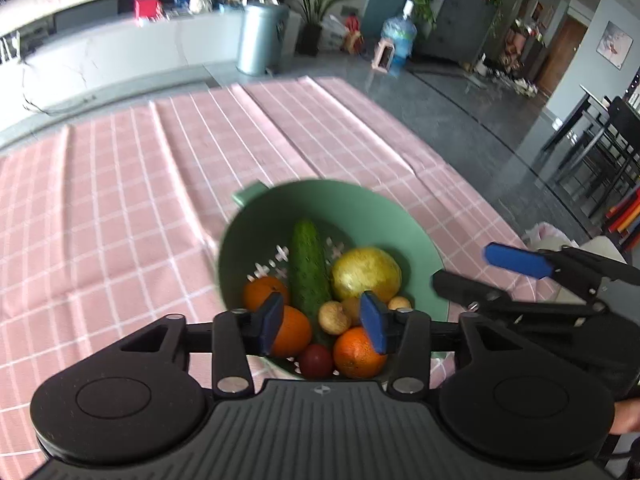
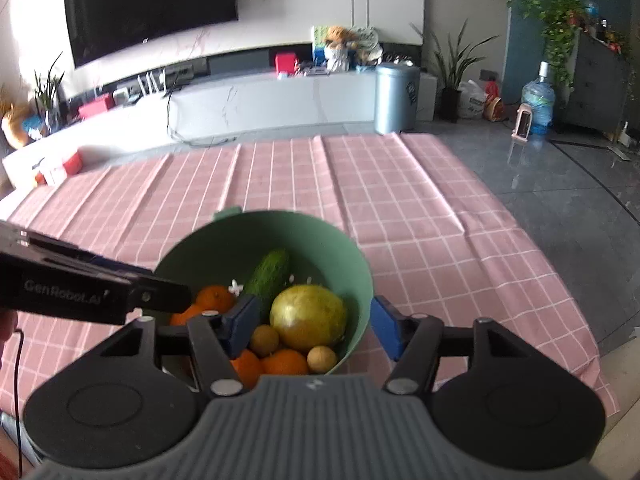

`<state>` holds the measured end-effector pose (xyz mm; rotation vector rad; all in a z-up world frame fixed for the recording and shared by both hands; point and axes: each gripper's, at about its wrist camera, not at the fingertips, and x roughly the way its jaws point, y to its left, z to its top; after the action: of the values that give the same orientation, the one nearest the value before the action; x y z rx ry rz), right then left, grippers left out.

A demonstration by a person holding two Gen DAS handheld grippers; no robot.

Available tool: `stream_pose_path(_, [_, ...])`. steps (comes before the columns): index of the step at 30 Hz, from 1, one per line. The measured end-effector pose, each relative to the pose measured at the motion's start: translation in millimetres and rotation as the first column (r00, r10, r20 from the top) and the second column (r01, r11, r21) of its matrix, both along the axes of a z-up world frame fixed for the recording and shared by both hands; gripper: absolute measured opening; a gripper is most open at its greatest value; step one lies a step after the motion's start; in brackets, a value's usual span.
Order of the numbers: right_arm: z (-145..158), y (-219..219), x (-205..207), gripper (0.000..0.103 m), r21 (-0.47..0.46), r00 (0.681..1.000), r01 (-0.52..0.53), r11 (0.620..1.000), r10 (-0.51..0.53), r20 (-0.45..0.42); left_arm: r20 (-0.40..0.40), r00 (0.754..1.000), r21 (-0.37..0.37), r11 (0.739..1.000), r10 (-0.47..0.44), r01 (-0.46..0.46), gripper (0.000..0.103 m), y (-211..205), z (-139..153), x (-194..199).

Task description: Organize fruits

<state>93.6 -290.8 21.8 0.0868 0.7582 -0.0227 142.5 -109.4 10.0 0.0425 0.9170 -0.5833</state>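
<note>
1. Left wrist view: the fruit sits in a green bowl point(image 1: 280, 208), right below the left gripper point(image 1: 326, 322), whose blue pads stand apart with nothing clamped.
2. Inside lie a cucumber point(image 1: 308, 272), a big yellow fruit point(image 1: 366, 274), oranges point(image 1: 356, 352), small tan fruits point(image 1: 335, 317) and a dark red one point(image 1: 316, 361).
3. Right gripper point(image 2: 314, 326) straddles the bowl's near wall, pads apart, not pressing on it.
4. Bowl rests on a pink checked cloth point(image 2: 400, 208).
</note>
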Motion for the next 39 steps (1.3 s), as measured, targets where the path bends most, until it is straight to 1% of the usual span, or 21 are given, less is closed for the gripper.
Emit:
stream_pose_path(1, [8, -2, -5, 0.069, 0.008, 0.999, 0.025, 1.000, -0.025, 0.037, 0.033, 0.999, 0.000, 1.000, 0.006, -0.006, 0.063, 4, 8, -6])
stream_pose_path(2, [15, -3, -10, 0.071, 0.013, 0.996, 0.045, 0.999, -0.046, 0.075, 0.066, 0.998, 0.004, 1.000, 0.011, -0.012, 0.067, 8, 15, -13])
stream_pose_path(3, [21, -4, -16, 0.075, 0.015, 0.992, 0.057, 0.998, -0.058, 0.111, 0.098, 0.995, 0.010, 1.000, 0.020, -0.021, 0.068, 11, 21, -19])
stream_pose_path(6, [34, -1, -30, 0.080, 0.019, 0.982, 0.061, 0.998, -0.063, 0.176, 0.208, 0.976, 0.052, 0.996, 0.065, -0.077, 0.073, 21, 38, -41])
stream_pose_path(7, [37, 1, -35, 0.084, 0.027, 0.980, 0.060, 0.998, -0.064, 0.190, 0.245, 0.966, 0.066, 0.993, 0.081, -0.101, 0.074, 24, 42, -48])
stream_pose_path(9, [41, 4, -45, 0.086, 0.048, 0.974, 0.062, 0.997, -0.071, 0.217, 0.346, 0.931, 0.096, 0.982, 0.120, -0.162, 0.074, 30, 49, -66])
stream_pose_path(10, [42, 8, -51, 0.087, 0.056, 0.970, 0.060, 0.997, -0.071, 0.231, 0.389, 0.912, 0.108, 0.976, 0.133, -0.188, 0.076, 32, 51, -74])
stream_pose_path(12, [41, 18, -63, 0.088, 0.052, 0.966, 0.043, 0.998, -0.055, 0.253, 0.434, 0.887, 0.121, 0.966, 0.154, -0.227, 0.077, 37, 52, -88])
stream_pose_path(13, [39, 24, -68, 0.090, 0.045, 0.964, 0.028, 0.999, -0.039, 0.265, 0.444, 0.880, 0.121, 0.961, 0.171, -0.248, 0.077, 40, 52, -94])
stream_pose_path(15, [36, 34, -80, 0.090, 0.037, 0.960, 0.005, 0.999, -0.015, 0.279, 0.456, 0.867, 0.115, 0.952, 0.202, -0.282, 0.077, 46, 50, -103])
stream_pose_path(17, [31, 43, -89, 0.090, 0.060, 0.960, -0.014, 0.998, -0.003, 0.281, 0.471, 0.854, 0.113, 0.945, 0.221, -0.307, 0.078, 49, 47, -113])
stream_pose_path(18, [29, 47, -94, 0.091, 0.073, 0.960, -0.021, 0.997, 0.000, 0.281, 0.480, 0.847, 0.112, 0.941, 0.229, -0.318, 0.080, 51, 44, -117])
stream_pose_path(20, [25, 57, -103, 0.092, 0.090, 0.960, -0.038, 0.995, 0.011, 0.279, 0.494, 0.836, 0.111, 0.936, 0.240, -0.334, 0.091, 54, 39, -124])
stream_pose_path(22, [22, 65, -109, 0.094, 0.088, 0.961, -0.055, 0.995, 0.029, 0.274, 0.500, 0.833, 0.112, 0.935, 0.240, -0.336, 0.093, 55, 33, -129])
stream_pose_path(25, [17, 77, -119, 0.095, 0.071, 0.962, -0.079, 0.994, 0.057, 0.267, 0.479, 0.842, 0.124, 0.931, 0.247, -0.344, 0.093, 59, 22, -134])
stream_pose_path(31, [1, 85, -131, 0.096, -0.013, 0.962, -0.059, 0.998, 0.060, 0.265, 0.431, 0.856, 0.076, 0.933, 0.286, -0.351, 0.093, 66, -4, -140])
stream_pose_path(35, [-6, 84, -127, 0.098, -0.022, 0.969, -0.044, 0.999, 0.048, 0.241, 0.377, 0.873, 0.081, 0.929, 0.308, -0.362, 0.093, 72, -19, -139])
stream_pose_path(39, [-16, 85, -119, 0.098, -0.018, 0.980, -0.014, 1.000, 0.017, 0.197, 0.344, 0.878, 0.107, 0.916, 0.331, -0.387, 0.093, 79, -29, -138])
